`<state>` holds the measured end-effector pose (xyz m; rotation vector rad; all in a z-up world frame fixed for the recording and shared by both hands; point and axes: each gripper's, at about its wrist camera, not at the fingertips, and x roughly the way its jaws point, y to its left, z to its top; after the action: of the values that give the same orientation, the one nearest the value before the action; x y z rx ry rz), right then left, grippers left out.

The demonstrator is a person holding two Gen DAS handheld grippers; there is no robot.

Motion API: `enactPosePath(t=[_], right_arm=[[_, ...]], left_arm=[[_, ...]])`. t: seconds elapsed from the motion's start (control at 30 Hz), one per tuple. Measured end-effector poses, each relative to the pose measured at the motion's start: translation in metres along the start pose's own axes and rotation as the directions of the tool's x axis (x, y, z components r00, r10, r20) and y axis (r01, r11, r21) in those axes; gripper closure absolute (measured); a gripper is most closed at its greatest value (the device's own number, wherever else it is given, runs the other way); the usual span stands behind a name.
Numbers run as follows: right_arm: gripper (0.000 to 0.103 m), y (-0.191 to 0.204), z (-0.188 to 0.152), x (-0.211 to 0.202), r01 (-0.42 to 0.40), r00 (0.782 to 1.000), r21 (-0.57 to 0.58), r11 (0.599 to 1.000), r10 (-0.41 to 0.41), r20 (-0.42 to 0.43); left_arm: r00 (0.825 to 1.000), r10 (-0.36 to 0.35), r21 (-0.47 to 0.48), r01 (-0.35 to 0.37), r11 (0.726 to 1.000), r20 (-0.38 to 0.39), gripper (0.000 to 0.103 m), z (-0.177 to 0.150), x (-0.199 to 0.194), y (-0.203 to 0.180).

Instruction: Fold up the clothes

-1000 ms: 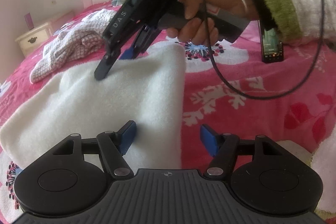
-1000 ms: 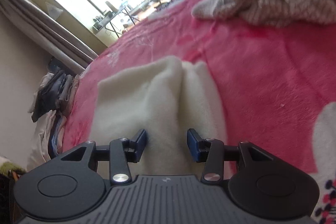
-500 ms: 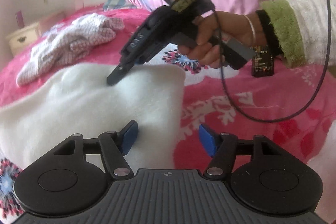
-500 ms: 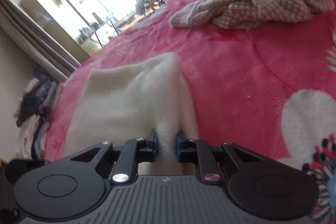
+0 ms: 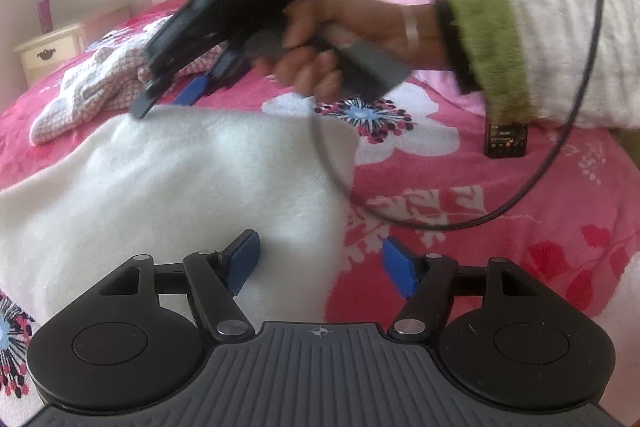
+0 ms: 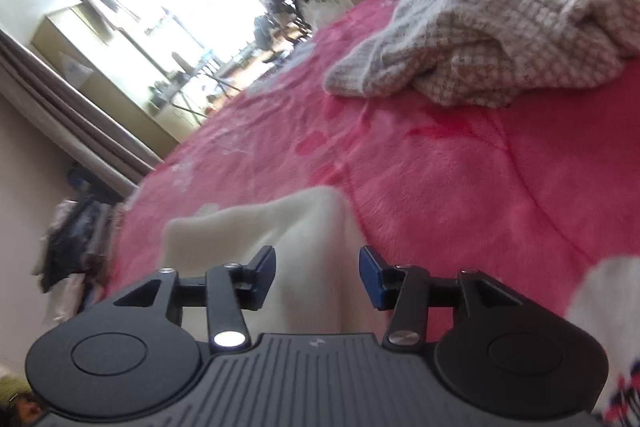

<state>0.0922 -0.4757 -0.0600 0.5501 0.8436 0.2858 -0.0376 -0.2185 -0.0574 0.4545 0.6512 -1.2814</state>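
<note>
A white fleece garment (image 5: pixel 176 183) lies spread on the pink floral bedspread (image 5: pixel 500 239). My left gripper (image 5: pixel 320 265) is open and empty, its left pad over the garment's near right edge. My right gripper (image 5: pixel 168 103) is seen from the left wrist view, held in a hand above the garment's far edge, fingers apart. In the right wrist view the right gripper (image 6: pixel 318 273) is open, with a raised ridge of the white garment (image 6: pixel 304 251) between and below its pads, not pinched.
A checked white-and-brown garment (image 6: pixel 500 39) lies crumpled farther up the bed, also in the left wrist view (image 5: pixel 96 91). A cream nightstand (image 5: pixel 48 55) stands beside the bed. A black cable (image 5: pixel 540 163) and a small black device (image 5: pixel 506 139) hang from the person's arm.
My right gripper was shut on the white garment's ridge half a second ago and has now opened and let it go, lifting toward the far edge. The left gripper stays open.
</note>
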Motion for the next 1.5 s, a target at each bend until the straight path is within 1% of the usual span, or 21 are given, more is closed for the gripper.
enactPosePath(t=[0.03, 0.07, 0.17, 0.23, 0.3, 0.37, 0.43, 0.5, 0.57, 0.67, 0.8, 0.83, 0.93, 0.97, 1.0, 1.07, 1.1, 1.2, 1.3, 1.4, 1.5], right_arm=[[0.064, 0.001, 0.003, 0.009, -0.009, 1.000, -0.007, 1.000, 0.009, -0.013], [0.085, 0.005, 0.005, 0.016, -0.003, 1.000, -0.020, 1.000, 0.003, -0.022], [0.087, 0.020, 0.008, 0.013, -0.033, 0.998, -0.110, 0.993, 0.038, 0.046], [0.087, 0.010, 0.007, 0.022, 0.002, 1.000, -0.097, 0.995, 0.001, 0.030], [0.078, -0.010, 0.005, 0.035, 0.029, 0.999, -0.027, 0.999, -0.030, -0.020], [0.064, -0.024, 0.007, 0.031, -0.011, 1.000, 0.061, 0.998, 0.011, -0.009], [0.058, -0.032, 0.008, 0.022, -0.051, 0.999, 0.114, 0.992, 0.049, 0.022], [0.045, -0.043, 0.009, 0.021, -0.088, 0.996, 0.174, 0.981, 0.087, 0.012], [0.044, -0.046, 0.010, 0.032, -0.111, 0.992, 0.194, 0.975, 0.120, -0.035], [0.078, -0.042, 0.012, 0.047, -0.149, 0.982, 0.187, 0.971, 0.168, -0.088], [0.082, -0.013, 0.021, 0.048, -0.287, 0.955, 0.064, 0.956, 0.291, -0.056], [0.082, -0.010, 0.023, 0.051, -0.298, 0.952, 0.045, 0.954, 0.300, -0.061], [0.081, -0.020, 0.023, 0.065, -0.241, 0.966, 0.035, 0.970, 0.244, -0.081], [0.070, -0.032, 0.021, 0.070, -0.210, 0.973, 0.062, 0.976, 0.215, -0.090], [0.065, -0.044, 0.019, 0.071, -0.200, 0.974, 0.119, 0.972, 0.211, -0.085], [0.065, -0.066, 0.017, 0.065, -0.220, 0.969, 0.252, 0.942, 0.240, -0.052], [0.059, -0.064, 0.014, 0.054, -0.212, 0.973, 0.253, 0.944, 0.227, -0.033], [0.059, -0.027, 0.005, 0.001, -0.135, 0.991, 0.109, 0.985, 0.132, 0.031], [0.059, 0.010, -0.005, -0.052, -0.043, 0.993, -0.032, 0.999, 0.046, 0.109], [0.059, 0.051, -0.038, -0.095, 0.060, 0.987, -0.183, 0.981, -0.031, 0.155], [0.061, 0.075, -0.080, -0.119, 0.140, 0.977, -0.255, 0.957, -0.091, 0.195]], left_arm=[[1.000, 0.001, -0.005, -0.001, 1.000, 0.001, 0.035, 0.000, 0.000, 0.001], [1.000, 0.003, -0.011, -0.003, 1.000, 0.002, 0.035, 0.000, 0.001, 0.002], [1.000, 0.010, -0.022, -0.010, 1.000, 0.007, 0.034, 0.000, 0.002, 0.004], [1.000, 0.009, -0.025, -0.009, 1.000, 0.012, 0.034, 0.000, 0.003, 0.004], [1.000, 0.008, -0.028, -0.008, 1.000, 0.017, 0.034, -0.001, 0.003, 0.004], [1.000, 0.007, -0.031, -0.007, 1.000, 0.022, 0.034, -0.001, 0.004, 0.004], [1.000, 0.006, -0.034, -0.006, 0.999, 0.027, 0.034, -0.002, 0.004, 0.004], [0.999, 0.007, -0.033, -0.006, 0.999, 0.032, 0.034, -0.003, 0.004, 0.003], [0.999, 0.008, -0.035, -0.007, 0.999, 0.037, 0.033, -0.003, 0.004, 0.003], [0.999, 0.009, -0.050, -0.006, 0.999, 0.045, 0.033, -0.004, 0.005, 0.003], [0.998, 0.034, -0.054, -0.031, 0.998, 0.044, 0.033, -0.005, 0.004, 0.002], [0.998, 0.040, -0.056, -0.038, 0.998, 0.043, 0.033, -0.005, 0.004, 0.001], [0.998, 0.045, -0.051, -0.043, 0.998, 0.041, 0.033, -0.004, 0.006, 0.001], [0.998, 0.044, -0.052, -0.042, 0.998, 0.042, 0.033, -0.003, 0.007, 0.002], [0.998, 0.044, -0.053, -0.042, 0.998, 0.043, 0.033, -0.003, 0.008, 0.002], [0.998, 0.046, -0.051, -0.044, 0.998, 0.045, 0.033, -0.002, 0.009, 0.001], [0.998, 0.048, -0.046, -0.046, 0.998, 0.045, 0.033, -0.003, 0.009, 0.000], [0.998, 0.049, -0.041, -0.047, 0.998, 0.047, 0.033, -0.004, 0.008, 0.000], [0.998, 0.046, -0.054, -0.043, 0.998, 0.048, 0.033, -0.004, 0.008, 0.001], [0.998, 0.043, -0.062, -0.040, 0.997, 0.049, 0.033, -0.004, 0.007, 0.002], [0.998, 0.046, -0.057, -0.043, 0.997, 0.049, 0.033, -0.004, 0.007, 0.001]])
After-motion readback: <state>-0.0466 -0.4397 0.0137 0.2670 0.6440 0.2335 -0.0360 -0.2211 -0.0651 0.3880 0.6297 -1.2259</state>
